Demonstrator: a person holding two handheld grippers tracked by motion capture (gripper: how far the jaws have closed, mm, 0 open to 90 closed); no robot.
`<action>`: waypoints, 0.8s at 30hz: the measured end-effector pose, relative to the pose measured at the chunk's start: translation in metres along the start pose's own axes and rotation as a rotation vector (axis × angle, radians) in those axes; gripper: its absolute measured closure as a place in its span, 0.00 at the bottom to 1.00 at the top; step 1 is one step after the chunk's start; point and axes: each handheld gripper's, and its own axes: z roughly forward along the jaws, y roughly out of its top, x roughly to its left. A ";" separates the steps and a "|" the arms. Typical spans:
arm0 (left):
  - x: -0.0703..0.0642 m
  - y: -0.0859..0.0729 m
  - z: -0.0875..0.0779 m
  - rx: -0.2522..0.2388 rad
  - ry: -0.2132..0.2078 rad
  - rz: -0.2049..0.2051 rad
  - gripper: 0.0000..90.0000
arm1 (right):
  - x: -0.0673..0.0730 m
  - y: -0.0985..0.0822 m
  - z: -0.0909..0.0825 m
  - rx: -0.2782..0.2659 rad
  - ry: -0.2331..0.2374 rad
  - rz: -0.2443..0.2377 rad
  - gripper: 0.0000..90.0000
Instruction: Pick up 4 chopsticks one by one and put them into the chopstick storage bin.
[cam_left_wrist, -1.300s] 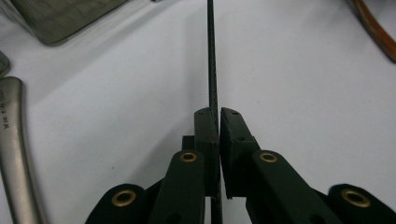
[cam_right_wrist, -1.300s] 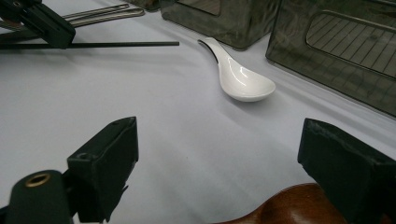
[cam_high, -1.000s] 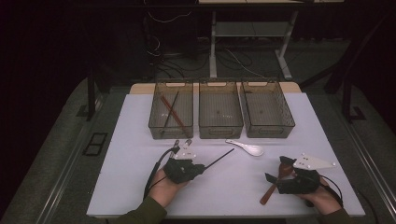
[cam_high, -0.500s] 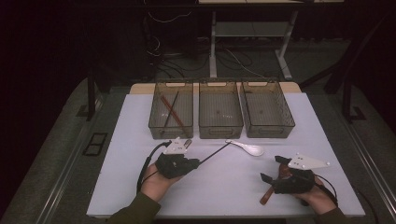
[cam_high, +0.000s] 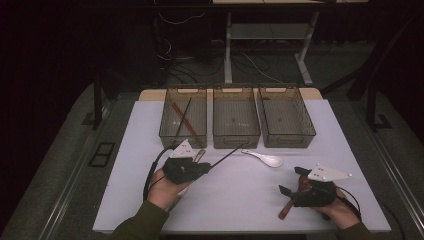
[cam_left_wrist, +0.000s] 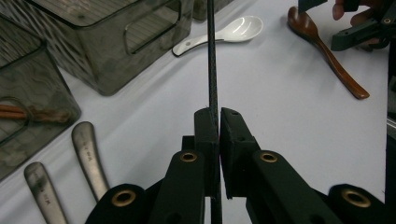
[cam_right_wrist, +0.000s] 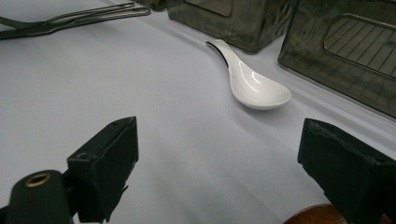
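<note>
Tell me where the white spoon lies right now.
In the high view, the white spoon lies on the table, in front of the middle bin, between the two grippers.

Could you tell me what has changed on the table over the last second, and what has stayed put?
The left tool, shut on the black chopstick, has moved up the high view toward the bins; the stick's far tip now reaches the front of the middle bin. The right tool stayed open over the brown wooden spoon, and the white spoon has not moved.
</note>
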 end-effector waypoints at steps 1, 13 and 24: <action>0.001 0.001 0.000 -0.005 0.000 -0.004 0.95 | -0.001 0.000 0.000 -0.002 -0.003 -0.004 0.13; 0.014 0.013 -0.005 -0.021 0.017 0.005 0.95 | -0.005 0.000 -0.001 -0.007 -0.018 0.000 0.13; 0.040 0.031 -0.006 -0.039 0.054 -0.003 0.95 | -0.006 -0.001 -0.001 -0.002 -0.024 0.006 0.13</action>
